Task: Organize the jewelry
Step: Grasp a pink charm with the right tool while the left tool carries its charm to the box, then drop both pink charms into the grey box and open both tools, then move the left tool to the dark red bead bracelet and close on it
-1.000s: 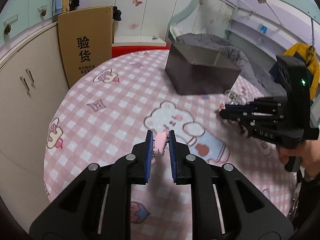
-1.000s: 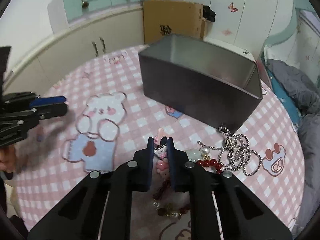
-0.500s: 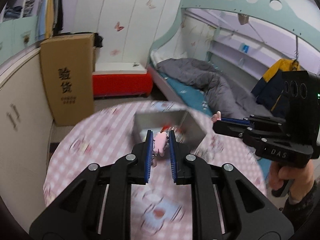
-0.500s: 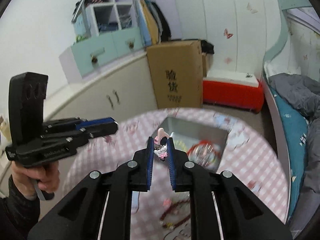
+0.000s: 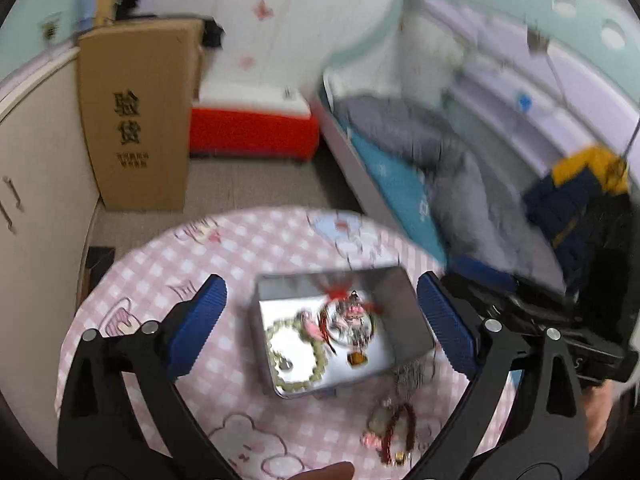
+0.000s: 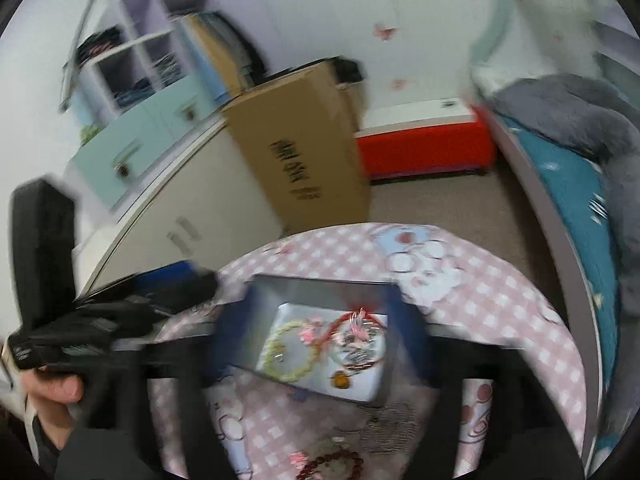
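A: How far along is the tidying?

B: Partly. The metal box (image 5: 404, 300) on the surface (image 5: 168, 268) holds a pale bead bracelet (image 5: 294, 354), pink charms and a red-corded piece.

A: What's left?

B: A silver chain (image 5: 410, 376) and dark red beads (image 5: 394, 436) lie outside. The left gripper (image 5: 320, 320) and right gripper (image 6: 320, 340) both gape wide, holding nothing.

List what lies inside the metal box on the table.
Inside the metal box: a pale green bead bracelet, a red cord ring, pink charms and a small amber piece. Motion blur hides finer detail.
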{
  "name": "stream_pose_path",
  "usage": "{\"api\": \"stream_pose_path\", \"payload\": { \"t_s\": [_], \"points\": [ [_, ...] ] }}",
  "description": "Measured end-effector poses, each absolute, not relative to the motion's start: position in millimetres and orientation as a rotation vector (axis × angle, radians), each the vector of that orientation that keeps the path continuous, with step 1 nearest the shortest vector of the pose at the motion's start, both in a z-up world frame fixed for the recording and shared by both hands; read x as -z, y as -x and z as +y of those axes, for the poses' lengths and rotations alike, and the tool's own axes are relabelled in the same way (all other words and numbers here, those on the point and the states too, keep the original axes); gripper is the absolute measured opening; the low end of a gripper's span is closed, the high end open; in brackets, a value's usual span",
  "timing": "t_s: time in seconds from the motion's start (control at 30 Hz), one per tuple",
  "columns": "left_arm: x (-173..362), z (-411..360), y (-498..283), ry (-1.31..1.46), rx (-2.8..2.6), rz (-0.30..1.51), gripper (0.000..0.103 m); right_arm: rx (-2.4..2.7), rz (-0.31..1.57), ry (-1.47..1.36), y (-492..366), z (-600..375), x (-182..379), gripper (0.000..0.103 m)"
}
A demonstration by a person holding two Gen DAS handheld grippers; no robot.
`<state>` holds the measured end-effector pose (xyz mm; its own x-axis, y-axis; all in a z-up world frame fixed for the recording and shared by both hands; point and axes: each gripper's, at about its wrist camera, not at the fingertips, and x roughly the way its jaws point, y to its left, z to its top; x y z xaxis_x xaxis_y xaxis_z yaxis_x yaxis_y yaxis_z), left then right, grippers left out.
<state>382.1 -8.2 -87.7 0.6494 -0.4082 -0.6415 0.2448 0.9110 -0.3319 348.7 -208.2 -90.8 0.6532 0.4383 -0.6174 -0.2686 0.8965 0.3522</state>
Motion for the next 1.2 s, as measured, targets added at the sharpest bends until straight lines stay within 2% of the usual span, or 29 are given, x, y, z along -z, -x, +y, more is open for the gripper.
{"api": "stream_pose_path", "payload": {
  "t_s": [0.3, 0.77, 1.0, 1.2],
  "points": [
    [73.6, 22.8, -325.4, 0.174, 0.244, 0.666, 0.094, -0.300, 0.659, -0.286, -306.1, -241.2, 71.7, 0.096],
    [59.5, 16.9, -234.5, 0.021, 0.179, 0.533, 0.095, -0.244, 0.535, -0.169, -219.9, -248.9, 43.6, 0.096],
    [77.3, -10.4, -208.6, -0.058, 0.197, 0.544, 0.095, -0.216, 0.522, -0.166, -174.0, -258.5, 60.9, 0.096],
    [112.3, -26.4, -189.8, -0.084, 0.206, 0.582, 0.096, -0.189, 0.553, -0.247, -127.3, -274.9, 101.0, 0.096]
  ]
}}
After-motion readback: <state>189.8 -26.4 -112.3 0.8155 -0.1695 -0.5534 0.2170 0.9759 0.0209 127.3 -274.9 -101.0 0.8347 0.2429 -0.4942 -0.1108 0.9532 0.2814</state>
